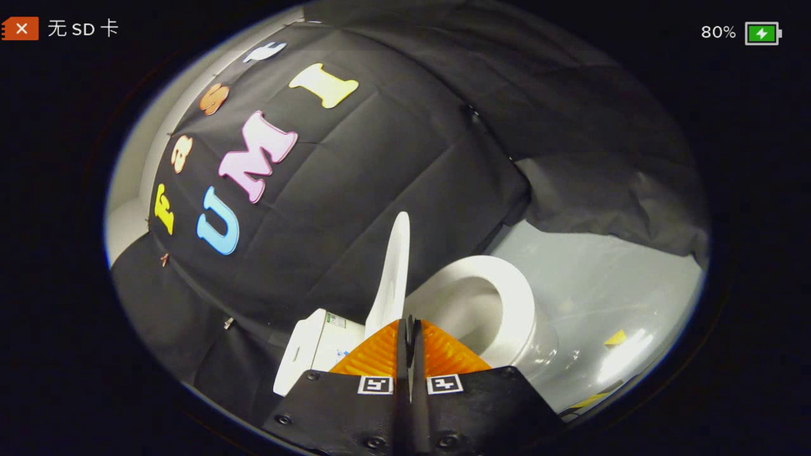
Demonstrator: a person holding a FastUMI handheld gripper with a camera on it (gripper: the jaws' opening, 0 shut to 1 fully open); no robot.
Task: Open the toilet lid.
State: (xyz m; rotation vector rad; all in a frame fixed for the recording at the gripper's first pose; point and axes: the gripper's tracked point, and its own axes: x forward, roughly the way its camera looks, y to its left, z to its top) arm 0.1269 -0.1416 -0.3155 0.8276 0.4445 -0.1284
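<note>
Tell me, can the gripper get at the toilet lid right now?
Probably yes. The gripper has its fingers shut together, just below the edge of the raised lid, with nothing between them. The lid already stands open above the bowl.

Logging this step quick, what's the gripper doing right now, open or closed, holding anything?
Gripper: jaws closed together, holding nothing; the raised white plastic toilet lid stands just ahead of them.

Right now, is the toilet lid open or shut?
Open: the toilet lid stands raised just ahead of the closed gripper, with the bowl uncovered beside it.
</note>
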